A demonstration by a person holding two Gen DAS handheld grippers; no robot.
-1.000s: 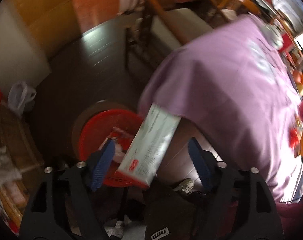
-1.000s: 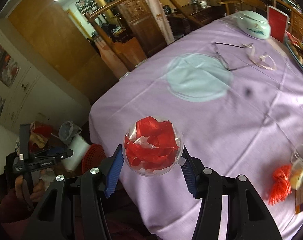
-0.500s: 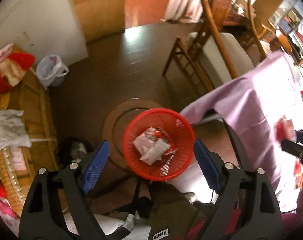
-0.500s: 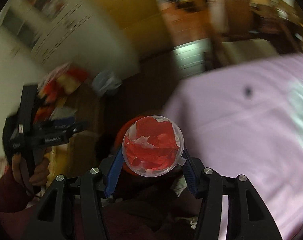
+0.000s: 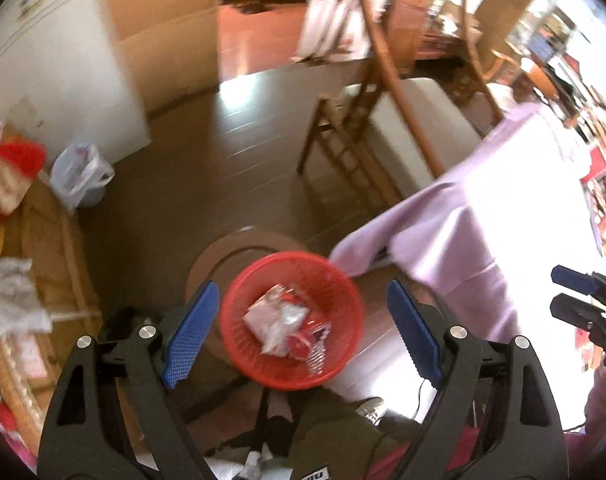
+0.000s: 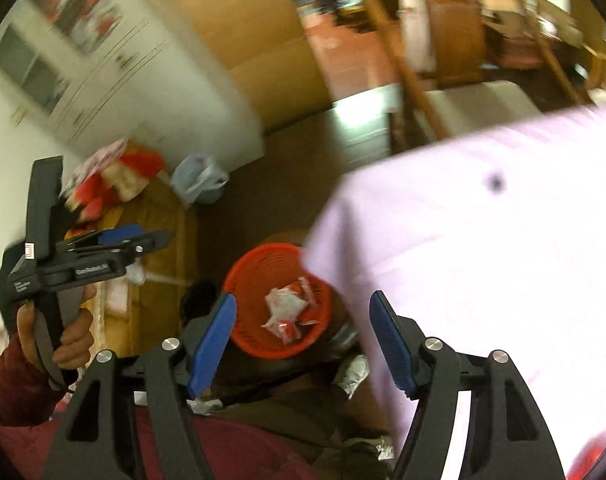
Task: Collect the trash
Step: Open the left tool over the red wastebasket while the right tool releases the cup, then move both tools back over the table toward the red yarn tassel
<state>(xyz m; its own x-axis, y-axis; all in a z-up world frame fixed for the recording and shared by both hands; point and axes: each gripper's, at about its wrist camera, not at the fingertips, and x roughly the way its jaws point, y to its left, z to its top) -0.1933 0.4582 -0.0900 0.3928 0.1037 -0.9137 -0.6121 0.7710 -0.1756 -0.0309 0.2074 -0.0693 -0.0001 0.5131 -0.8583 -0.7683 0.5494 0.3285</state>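
One red mesh basket on the dark wood floor beside the purple-clothed table, holding a few white and red wrappers; exact count unclear. Two grippers: left gripper and right gripper, both spread wide, empty, above the basket. One wooden chair, one plastic bag.
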